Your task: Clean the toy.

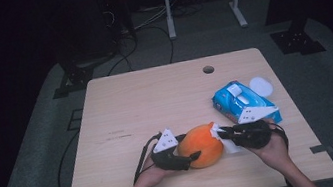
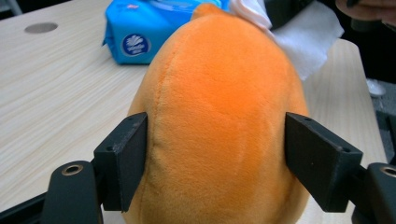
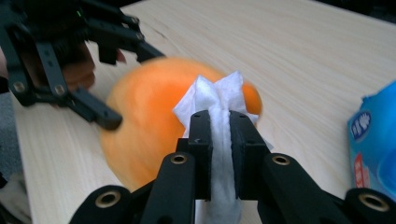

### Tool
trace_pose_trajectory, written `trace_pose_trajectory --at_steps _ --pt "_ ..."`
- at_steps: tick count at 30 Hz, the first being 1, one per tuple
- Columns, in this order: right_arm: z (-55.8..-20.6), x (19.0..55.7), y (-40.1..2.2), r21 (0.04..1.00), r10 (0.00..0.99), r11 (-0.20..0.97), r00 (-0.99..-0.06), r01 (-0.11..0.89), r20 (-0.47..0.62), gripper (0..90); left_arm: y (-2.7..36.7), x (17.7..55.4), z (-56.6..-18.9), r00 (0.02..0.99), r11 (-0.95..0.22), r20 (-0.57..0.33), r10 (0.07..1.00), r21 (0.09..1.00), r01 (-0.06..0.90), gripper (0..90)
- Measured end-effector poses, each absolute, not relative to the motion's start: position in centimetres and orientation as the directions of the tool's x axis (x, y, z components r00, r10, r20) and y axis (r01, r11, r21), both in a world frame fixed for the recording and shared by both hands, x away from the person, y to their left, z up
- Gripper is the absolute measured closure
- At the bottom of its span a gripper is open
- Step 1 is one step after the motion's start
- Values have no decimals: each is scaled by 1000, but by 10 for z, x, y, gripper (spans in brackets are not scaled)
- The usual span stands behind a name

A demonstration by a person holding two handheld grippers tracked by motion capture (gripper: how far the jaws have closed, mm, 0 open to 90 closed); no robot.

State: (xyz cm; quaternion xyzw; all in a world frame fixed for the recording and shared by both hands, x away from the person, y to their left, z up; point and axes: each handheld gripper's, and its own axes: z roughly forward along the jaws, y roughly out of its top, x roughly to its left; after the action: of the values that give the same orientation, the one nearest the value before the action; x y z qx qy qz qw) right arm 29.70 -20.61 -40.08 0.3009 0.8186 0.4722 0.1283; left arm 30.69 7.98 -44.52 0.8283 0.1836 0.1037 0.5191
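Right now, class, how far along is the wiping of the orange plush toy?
Done: a white wipe is out of the blue wipe pack and pinched in the right hand-held gripper. In hand: the left hand-held gripper clamps the orange plush toy while the wipe presses against its top. Left: how much surface remains unwiped cannot be told.

You see the tabletop [image 1: 155, 100] evenly lit from above amid dark surroundings; shadows are soft, and the orange plush [image 3: 140, 126] blurs in the right gripper view.
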Motion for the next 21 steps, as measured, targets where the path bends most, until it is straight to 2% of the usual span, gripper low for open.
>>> trace_pose_trajectory --at_steps 3,7,10,15,17,21 --pt "-394 294 -204 867 597 349 -797 355 86 792 72 299 -443 923 -409 10 384 898 160 246" --pt "-393 293 -199 860 594 379 -802 341 57 792 66 292 -440 934 -445 52 352 888 119 219" --pt "-397 295 -202 854 588 384 -806 351 67 792 73 297 -434 941 -417 29 337 901 121 205" --pt "-399 296 -205 855 575 376 -814 357 87 791 77 308 -438 926 -391 -24 377 902 182 124" --pt "-397 293 -202 857 564 382 -822 346 81 791 75 307 -442 930 -391 -42 366 900 194 129" --pt "-395 291 -200 858 581 393 -813 332 48 790 72 301 -440 940 -416 -15 341 894 166 169"
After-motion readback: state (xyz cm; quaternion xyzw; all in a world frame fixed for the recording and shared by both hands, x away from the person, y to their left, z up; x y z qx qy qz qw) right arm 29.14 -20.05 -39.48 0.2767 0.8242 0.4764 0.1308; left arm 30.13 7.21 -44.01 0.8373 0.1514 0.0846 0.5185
